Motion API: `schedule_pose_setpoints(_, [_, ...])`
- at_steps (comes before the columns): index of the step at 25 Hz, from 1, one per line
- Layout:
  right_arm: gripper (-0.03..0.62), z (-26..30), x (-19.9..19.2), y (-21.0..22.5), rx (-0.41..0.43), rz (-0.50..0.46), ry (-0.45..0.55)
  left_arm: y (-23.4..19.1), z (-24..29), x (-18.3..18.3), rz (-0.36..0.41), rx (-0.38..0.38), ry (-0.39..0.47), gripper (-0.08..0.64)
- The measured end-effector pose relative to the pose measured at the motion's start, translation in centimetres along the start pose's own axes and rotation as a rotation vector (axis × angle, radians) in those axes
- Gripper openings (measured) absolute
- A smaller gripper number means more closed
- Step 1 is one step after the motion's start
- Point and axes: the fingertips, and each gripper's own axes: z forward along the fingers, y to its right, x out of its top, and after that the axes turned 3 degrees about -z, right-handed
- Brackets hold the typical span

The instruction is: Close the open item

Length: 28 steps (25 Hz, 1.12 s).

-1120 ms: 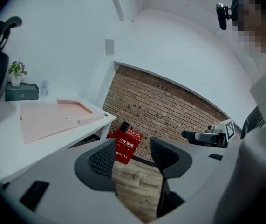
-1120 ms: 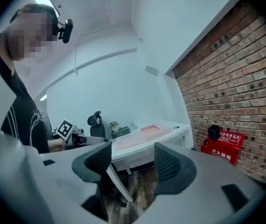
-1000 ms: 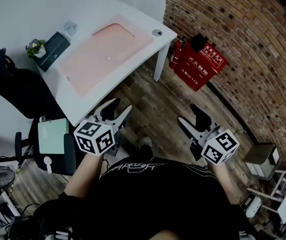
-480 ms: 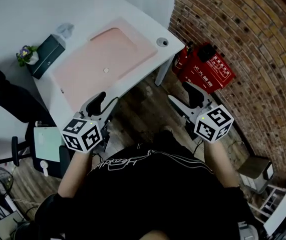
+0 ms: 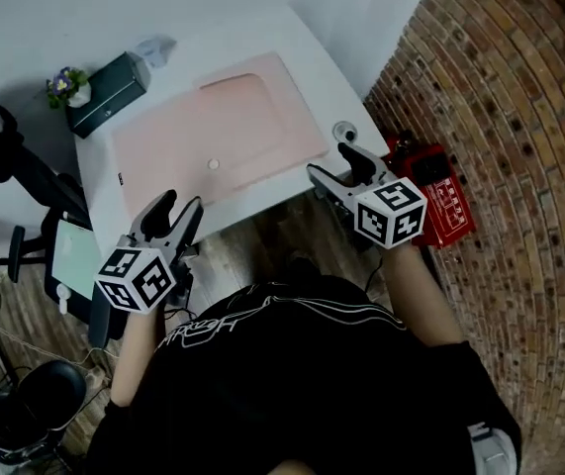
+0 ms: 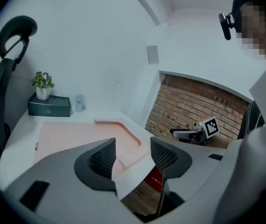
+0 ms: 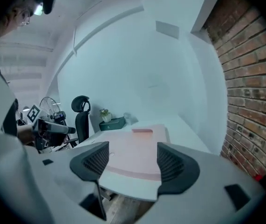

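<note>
A white desk point(image 5: 333, 79) carries a large pink mat point(image 5: 213, 127) with a small white object point(image 5: 213, 164) lying on it. At the desk's back left stand a dark green box point(image 5: 109, 92), a small potted plant point(image 5: 67, 85) and a clear glass point(image 5: 153, 50). I cannot tell which item stands open. My left gripper point(image 5: 173, 209) hovers at the desk's front left edge, open and empty. My right gripper point(image 5: 332, 163) is over the front right corner near a round grommet point(image 5: 342, 130). Its jaws are opening, with nothing between them.
A brick wall point(image 5: 519, 117) runs along the right, with a red fire-equipment box point(image 5: 442, 198) on the wooden floor at its foot. A black office chair point(image 5: 5, 151) stands left of the desk. Another chair point(image 5: 69, 255) with a pale green seat is beside my left gripper.
Both grippers have come forward from above the floor to the desk's front edge. The right one has swung left, away from the red box, and its jaws stand wider.
</note>
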Motion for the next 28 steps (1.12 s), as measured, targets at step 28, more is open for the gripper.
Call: schedule_pose_setpoints(28, [0.296, 17.5, -6.1, 9.0, -0.027, -0.096, -0.289, -6.2, -2.5, -6.6, -0.282, 0.474, 0.150, 0.237])
